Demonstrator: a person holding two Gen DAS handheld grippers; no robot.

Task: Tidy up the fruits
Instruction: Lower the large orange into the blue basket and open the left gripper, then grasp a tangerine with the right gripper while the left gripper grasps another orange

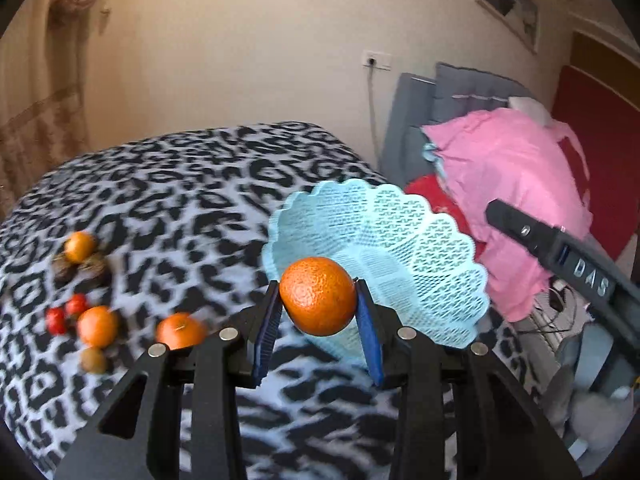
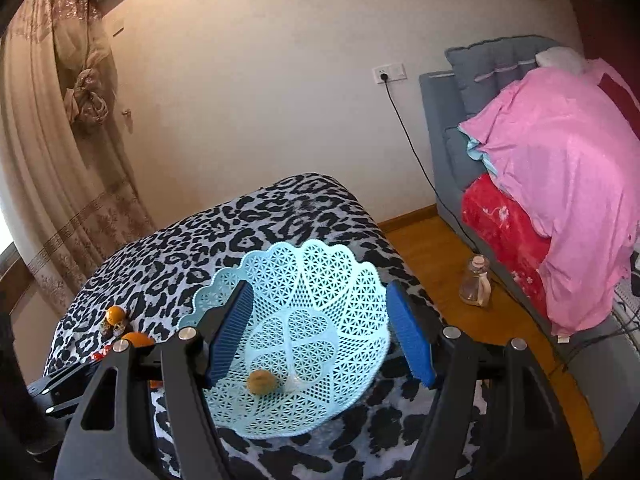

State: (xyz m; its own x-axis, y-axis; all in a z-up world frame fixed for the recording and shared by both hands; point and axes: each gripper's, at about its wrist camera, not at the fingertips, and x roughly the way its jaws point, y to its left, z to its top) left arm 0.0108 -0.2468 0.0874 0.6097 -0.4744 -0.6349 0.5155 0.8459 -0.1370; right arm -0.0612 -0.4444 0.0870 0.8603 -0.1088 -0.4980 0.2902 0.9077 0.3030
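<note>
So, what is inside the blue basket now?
The right wrist view shows one small brown fruit lying in the blue basket. The open right tool covers part of the basket's near side, so more could hide there.

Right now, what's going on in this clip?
The left gripper is shut on an orange, held just in front of the light blue mesh basket on the leopard-print cover. The right gripper is open above the basket, which holds one small brown fruit. Other oranges and small red fruits lie on the cover.
</note>
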